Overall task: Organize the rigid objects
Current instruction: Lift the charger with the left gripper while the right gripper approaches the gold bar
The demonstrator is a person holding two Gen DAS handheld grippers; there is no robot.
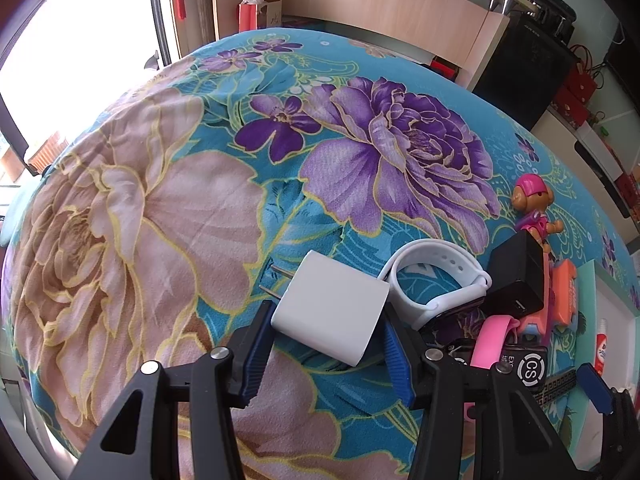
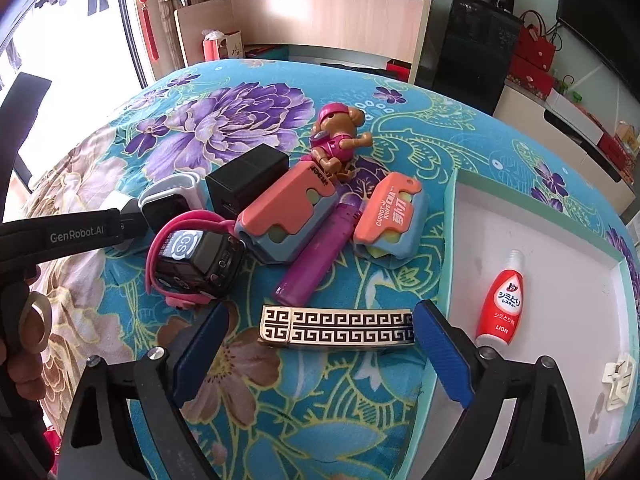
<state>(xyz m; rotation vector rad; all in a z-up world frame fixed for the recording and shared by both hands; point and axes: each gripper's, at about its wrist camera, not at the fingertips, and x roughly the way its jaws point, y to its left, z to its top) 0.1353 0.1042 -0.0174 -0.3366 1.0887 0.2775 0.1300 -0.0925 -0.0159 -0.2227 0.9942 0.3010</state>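
Note:
My left gripper [image 1: 326,350] is shut on a white plug charger [image 1: 332,308], prongs pointing left, held just above the flowered cloth. Beside it lie a white watch [image 1: 436,284], a black charger [image 1: 516,280] and a pink-strapped watch [image 1: 496,340]. My right gripper [image 2: 320,356] is open around a gold-and-black patterned bar [image 2: 336,328] lying on the cloth. Beyond it lie a purple tube [image 2: 316,256], two orange carrot-knife toys [image 2: 284,220] [image 2: 386,216], a pink toy dog [image 2: 336,140] and the black charger [image 2: 248,184].
A white tray with a mint rim [image 2: 452,216] sits at the right, holding a red-and-white bottle [image 2: 500,300] and a small white clip [image 2: 618,384]. The left gripper's arm [image 2: 72,232] reaches in from the left. Shelves and boxes stand beyond the table.

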